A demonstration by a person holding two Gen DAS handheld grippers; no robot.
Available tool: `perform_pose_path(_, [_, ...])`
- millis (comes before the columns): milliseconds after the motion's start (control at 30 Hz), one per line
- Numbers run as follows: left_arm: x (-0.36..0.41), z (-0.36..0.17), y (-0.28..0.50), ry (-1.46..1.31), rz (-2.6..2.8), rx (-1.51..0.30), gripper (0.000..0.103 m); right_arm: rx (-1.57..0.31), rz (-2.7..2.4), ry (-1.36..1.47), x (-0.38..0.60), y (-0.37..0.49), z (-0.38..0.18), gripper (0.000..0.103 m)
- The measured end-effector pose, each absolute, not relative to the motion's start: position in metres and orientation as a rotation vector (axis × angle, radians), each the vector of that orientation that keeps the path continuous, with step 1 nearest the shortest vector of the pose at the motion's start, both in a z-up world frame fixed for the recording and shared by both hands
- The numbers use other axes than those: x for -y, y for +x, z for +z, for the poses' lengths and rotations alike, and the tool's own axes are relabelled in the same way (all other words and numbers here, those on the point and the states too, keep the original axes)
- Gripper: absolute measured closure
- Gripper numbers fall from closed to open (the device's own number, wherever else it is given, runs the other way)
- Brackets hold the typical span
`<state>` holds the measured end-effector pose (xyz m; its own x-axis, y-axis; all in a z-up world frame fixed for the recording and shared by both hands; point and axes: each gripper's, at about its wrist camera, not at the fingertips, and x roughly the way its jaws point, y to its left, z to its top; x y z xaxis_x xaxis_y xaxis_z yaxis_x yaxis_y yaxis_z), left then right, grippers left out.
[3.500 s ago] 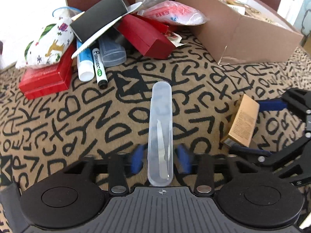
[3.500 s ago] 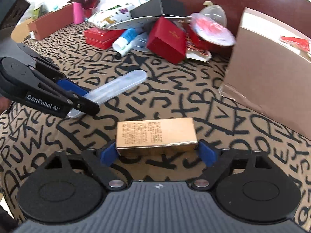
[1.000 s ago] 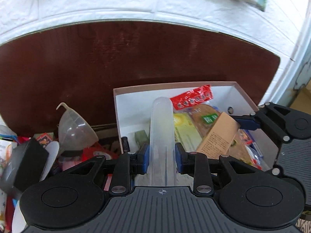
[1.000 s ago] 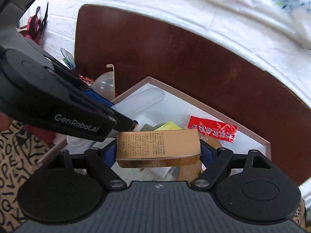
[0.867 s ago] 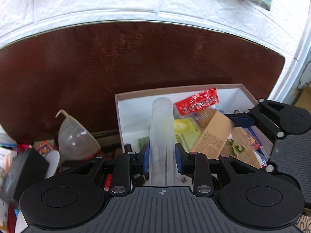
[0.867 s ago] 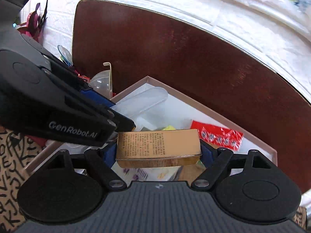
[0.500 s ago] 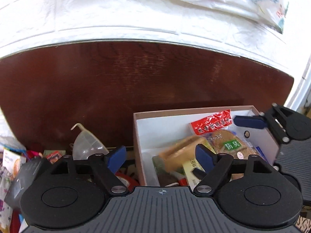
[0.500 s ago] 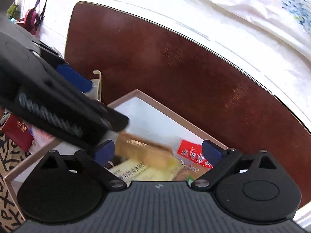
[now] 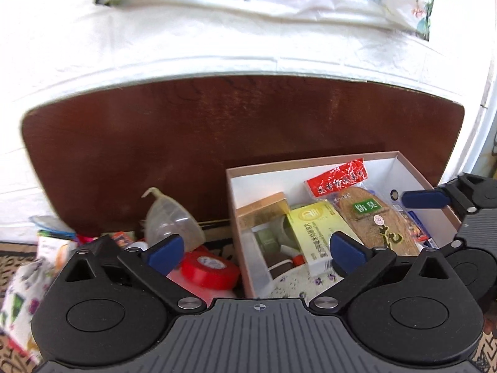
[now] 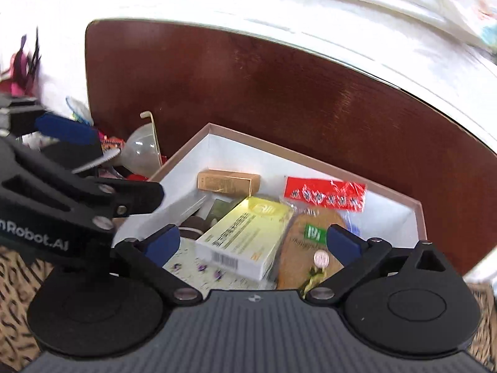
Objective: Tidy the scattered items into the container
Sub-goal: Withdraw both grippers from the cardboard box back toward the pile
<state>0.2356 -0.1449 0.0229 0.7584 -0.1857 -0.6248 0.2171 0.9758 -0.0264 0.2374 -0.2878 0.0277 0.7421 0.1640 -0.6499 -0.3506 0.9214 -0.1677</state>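
Note:
The cardboard box (image 9: 236,217) with a white inside (image 10: 236,152) holds several items. The gold box (image 9: 264,206) lies in its back left corner, also in the right wrist view (image 10: 228,181). The clear plastic case (image 9: 253,255) lies along the box's left wall. My left gripper (image 9: 254,250) is open and empty above the box's left edge. My right gripper (image 10: 251,241) is open and empty above the box; one of its fingers (image 9: 425,199) shows in the left wrist view.
In the box lie a yellow-green carton (image 9: 320,233), a red packet (image 9: 337,177) and brown insoles (image 9: 372,220). Left of the box sit a clear funnel (image 9: 172,220), red tape (image 9: 206,267) and a printed pouch (image 9: 21,292). A dark wooden board (image 9: 217,130) stands behind.
Both grippers have opened and let go: the clear case and the gold box dropped into the box. Both grippers have lifted and drawn back slightly.

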Motion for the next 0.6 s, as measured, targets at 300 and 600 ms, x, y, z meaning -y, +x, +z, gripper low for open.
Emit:
perform_pose_path(300, [0.125, 0.038, 0.148, 0.065, -0.187, -0.639, 0.0, -0.673, 0.193, -0.229, 0.273, 0.155, 0.034, 0.001])
perform_pose_path(600, [0.075, 0.011, 0.054, 0.091, -0.114, -0.657, 0.0, -0.716, 0.212, -0.141, 0.228, 0.067, 0.006, 0.001])
